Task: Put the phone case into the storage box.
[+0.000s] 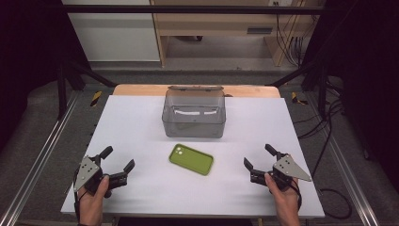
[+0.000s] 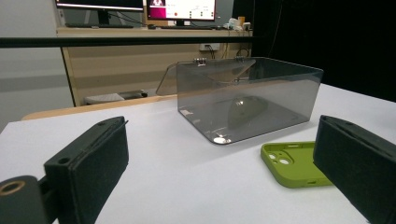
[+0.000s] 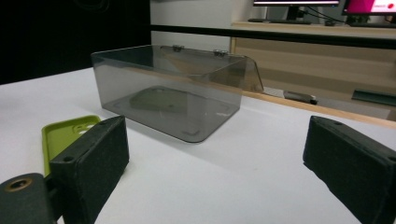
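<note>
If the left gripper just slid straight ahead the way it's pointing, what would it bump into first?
Probably the smoky transparent plastic box, which sits ahead between the open left gripper's fingers. The green phone case lies nearer, by the right-hand finger, and might be clipped first; depth is hard to judge.

White table. Clear smoky box at far centre, lid hinged open behind. Green phone case flat, just nearside of box, apart from it.

Lime-green phone case – smoky grey see-through box – white table, black gripper fingers.
</note>
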A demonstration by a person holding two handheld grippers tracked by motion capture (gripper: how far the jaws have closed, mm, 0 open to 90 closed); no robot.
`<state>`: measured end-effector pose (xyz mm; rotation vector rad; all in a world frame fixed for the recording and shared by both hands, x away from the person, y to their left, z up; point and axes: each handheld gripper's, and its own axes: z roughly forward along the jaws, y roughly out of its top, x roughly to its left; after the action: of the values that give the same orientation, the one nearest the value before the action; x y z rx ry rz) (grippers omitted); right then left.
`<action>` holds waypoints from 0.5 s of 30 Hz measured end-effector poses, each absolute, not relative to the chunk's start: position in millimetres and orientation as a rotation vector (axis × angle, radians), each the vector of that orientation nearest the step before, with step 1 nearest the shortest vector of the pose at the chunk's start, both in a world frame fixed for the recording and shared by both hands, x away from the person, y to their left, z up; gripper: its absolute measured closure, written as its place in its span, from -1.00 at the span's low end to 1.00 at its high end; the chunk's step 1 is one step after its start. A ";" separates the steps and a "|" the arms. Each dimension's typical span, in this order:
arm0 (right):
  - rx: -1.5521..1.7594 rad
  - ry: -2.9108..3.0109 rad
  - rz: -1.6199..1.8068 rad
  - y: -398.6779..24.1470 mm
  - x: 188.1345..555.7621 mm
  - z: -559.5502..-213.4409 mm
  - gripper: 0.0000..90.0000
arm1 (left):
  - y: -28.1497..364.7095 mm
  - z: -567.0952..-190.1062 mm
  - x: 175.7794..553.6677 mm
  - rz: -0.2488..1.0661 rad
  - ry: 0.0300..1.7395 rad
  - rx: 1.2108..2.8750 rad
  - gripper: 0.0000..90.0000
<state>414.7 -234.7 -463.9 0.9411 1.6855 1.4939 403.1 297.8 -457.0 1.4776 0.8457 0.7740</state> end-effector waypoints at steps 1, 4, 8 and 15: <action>0.954 1.681 1.497 -234.7 414.6 -464.2 -0.86 | 297.8 -457.0 403.1 0.774 0.846 1.478 -0.93; 0.999 1.674 1.498 -235.2 414.7 -464.0 -0.84 | 297.2 -457.7 404.1 0.781 0.853 1.487 -0.93; 1.001 1.676 1.473 -235.1 415.5 -464.7 -0.88 | 294.9 -458.1 405.6 0.780 0.863 1.479 -0.92; 1.044 1.773 1.418 -222.0 419.0 -465.1 -0.91 | 294.2 -458.5 404.3 0.782 0.868 1.488 -0.93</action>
<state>419.0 -222.0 -465.1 1.0441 1.7729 1.4185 404.3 294.2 -458.5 1.4882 0.8682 0.7818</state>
